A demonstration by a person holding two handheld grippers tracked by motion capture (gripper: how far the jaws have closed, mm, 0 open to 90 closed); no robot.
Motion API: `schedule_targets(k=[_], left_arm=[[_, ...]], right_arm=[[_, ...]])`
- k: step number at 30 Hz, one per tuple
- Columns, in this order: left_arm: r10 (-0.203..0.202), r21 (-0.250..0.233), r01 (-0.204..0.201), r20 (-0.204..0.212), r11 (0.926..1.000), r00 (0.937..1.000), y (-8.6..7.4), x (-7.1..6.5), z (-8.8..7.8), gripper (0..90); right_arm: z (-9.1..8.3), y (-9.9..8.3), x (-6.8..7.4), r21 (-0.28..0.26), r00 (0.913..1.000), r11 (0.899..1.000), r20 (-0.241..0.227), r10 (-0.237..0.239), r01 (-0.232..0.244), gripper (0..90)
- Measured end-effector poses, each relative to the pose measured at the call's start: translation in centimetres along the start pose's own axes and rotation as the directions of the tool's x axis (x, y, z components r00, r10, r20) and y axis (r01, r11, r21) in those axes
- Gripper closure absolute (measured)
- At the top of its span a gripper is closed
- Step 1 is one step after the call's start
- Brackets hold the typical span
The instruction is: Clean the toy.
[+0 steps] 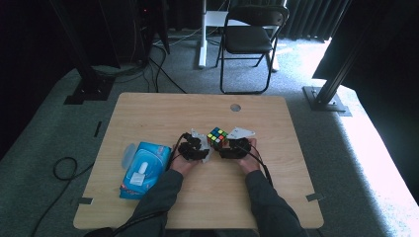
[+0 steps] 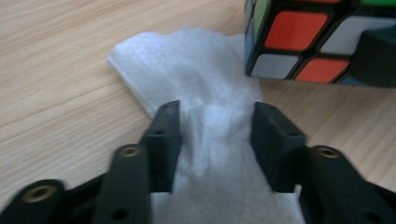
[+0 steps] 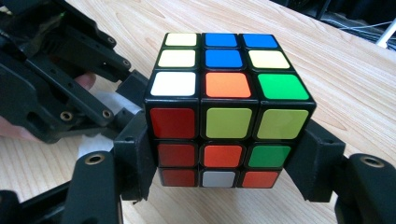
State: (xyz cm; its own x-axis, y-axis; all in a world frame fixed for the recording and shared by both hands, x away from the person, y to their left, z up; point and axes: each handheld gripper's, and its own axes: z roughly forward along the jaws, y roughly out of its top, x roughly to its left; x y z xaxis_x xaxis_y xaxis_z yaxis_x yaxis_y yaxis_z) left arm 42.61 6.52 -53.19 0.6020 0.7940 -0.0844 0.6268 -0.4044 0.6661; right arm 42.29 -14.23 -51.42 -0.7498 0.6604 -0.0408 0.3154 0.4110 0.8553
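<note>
Both grippers meet near the middle of the wooden table (image 1: 148, 108), the largest thing in reach, with the left gripper (image 1: 193, 149) at about nine o'clock from the cube and the right gripper (image 1: 234, 148) at about four o'clock from it. Next in size, a blue pack of wipes (image 1: 143, 169) lies flat on the table at roughly eight o'clock from the left gripper, well apart from it. Right gripper (image 3: 219, 158) is clamped on the scrambled puzzle cube (image 3: 224, 112), one black jaw pressed to each side of its lower layers; the cube sits upright between the two hands, just past the table's centre. Left gripper (image 2: 215, 144) has its jaws parted, with a white tissue (image 2: 196, 79) lying between them on the wood; the pads stand clear of the tissue's raised middle fold and do not pinch it. That tissue spreads toward twelve o'clock from the jaws, its far edge just beside the cube's bottom corner at about one o'clock
</note>
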Motion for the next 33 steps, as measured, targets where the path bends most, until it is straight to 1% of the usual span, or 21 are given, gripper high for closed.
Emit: schedule_targets(k=[1, 3, 4, 6, 7, 8, 11, 13, 15, 18, 20, 23, 26, 28, 31, 32, 33], left_arm=[[-0.002, 0.001, 0.002, -0.003, 1.0000, 1.0000, 0.0, 0.1, -0.1, 64.2], [-0.015, 0.010, 0.015, 0.004, 0.9998, 0.9999, -0.1, 0.3, -0.2, 74.9], [-0.014, 0.013, 0.014, 0.007, 0.9998, 0.9999, -0.1, 0.2, -0.3, 77.7], [0.003, 0.014, -0.003, 0.016, 0.9999, 0.9999, -0.2, -0.2, -0.4, 80.7], [0.019, 0.013, -0.019, 0.022, 0.9997, 0.9996, -0.3, -0.4, -0.5, 81.7], [0.021, 0.006, -0.021, 0.030, 0.9998, 0.9993, -0.5, -0.6, -0.5, 82.3], [0.008, -0.023, -0.007, 0.064, 0.9997, 0.9979, -0.8, -0.8, -0.5, 84.0], [0.012, -0.047, -0.008, 0.086, 0.9988, 0.9962, -1.0, -0.9, -0.5, 84.5], [0.024, -0.068, -0.017, 0.101, 0.9975, 0.9946, -1.1, -1.2, -0.5, 84.9], [0.042, -0.117, -0.029, 0.116, 0.9927, 0.9923, -1.2, -1.7, -0.7, 85.2], [0.054, -0.150, -0.035, 0.127, 0.9881, 0.9904, -1.2, -1.9, -0.8, 85.3], [0.063, -0.182, -0.041, 0.118, 0.9824, 0.9910, -1.3, -2.0, -1.1, 85.5], [0.056, -0.201, -0.033, 0.109, 0.9790, 0.9925, -1.4, -1.8, -1.3, 85.7], [0.053, -0.202, -0.032, 0.098, 0.9788, 0.9938, -1.4, -1.5, -1.3, 85.8], [0.032, -0.204, -0.016, 0.077, 0.9789, 0.9965, -1.3, -0.9, -1.5, 85.9], [0.015, -0.208, 0.000, 0.071, 0.9781, 0.9973, -1.4, -0.7, -1.5, 86.0], [0.015, -0.208, 0.000, 0.071, 0.9781, 0.9973, -1.4, -0.7, -1.5, 86.0]], right_arm=[[0.0, 0.0, 0.0, 0.001, 1.0000, 1.000, 0.000, 0.004, -0.004, 34.1], [0.0, 0.0, -0.1, 0.000, 1.0000, 1.000, 0.004, 0.008, -0.008, 34.0], [0.0, 0.0, -0.2, -0.001, 0.9999, 1.000, 0.002, 0.016, -0.016, 34.1], [0.0, -0.1, -0.4, -0.013, 0.9991, 0.999, -0.011, 0.041, -0.041, 34.1], [0.0, -0.1, -0.4, -0.015, 0.9989, 0.999, -0.012, 0.045, -0.045, 34.1], [0.0, -0.1, -0.4, -0.013, 0.9989, 0.999, -0.012, 0.046, -0.046, 34.1], [0.1, -0.1, -0.4, -0.015, 0.9989, 0.999, -0.012, 0.046, -0.046, 34.1], [0.1, -0.1, -0.3, -0.017, 0.9989, 0.999, -0.013, 0.046, -0.046, 34.1], [0.1, 0.0, -0.3, -0.019, 0.9989, 0.999, -0.015, 0.044, -0.045, 34.1], [0.2, 0.0, -0.2, -0.017, 0.9988, 0.999, -0.020, 0.044, -0.044, 34.1], [0.3, 0.0, -0.1, -0.015, 0.9988, 0.999, -0.022, 0.043, -0.043, 34.1], [0.3, 0.0, 0.0, -0.019, 0.9987, 0.999, -0.024, 0.044, -0.045, 34.1], [0.2, 0.0, 0.0, -0.025, 0.9985, 0.999, -0.027, 0.047, -0.048, 34.1], [0.2, 0.1, 0.0, -0.026, 0.9984, 0.998, -0.029, 0.049, -0.050, 34.1], [0.1, 0.1, 0.0, -0.031, 0.9984, 0.998, -0.031, 0.048, -0.049, 34.1], [0.1, 0.1, 0.0, -0.031, 0.9984, 0.998, -0.031, 0.048, -0.049, 34.1], [0.1, 0.1, 0.0, -0.031, 0.9984, 0.998, -0.031, 0.048, -0.049, 34.1]])
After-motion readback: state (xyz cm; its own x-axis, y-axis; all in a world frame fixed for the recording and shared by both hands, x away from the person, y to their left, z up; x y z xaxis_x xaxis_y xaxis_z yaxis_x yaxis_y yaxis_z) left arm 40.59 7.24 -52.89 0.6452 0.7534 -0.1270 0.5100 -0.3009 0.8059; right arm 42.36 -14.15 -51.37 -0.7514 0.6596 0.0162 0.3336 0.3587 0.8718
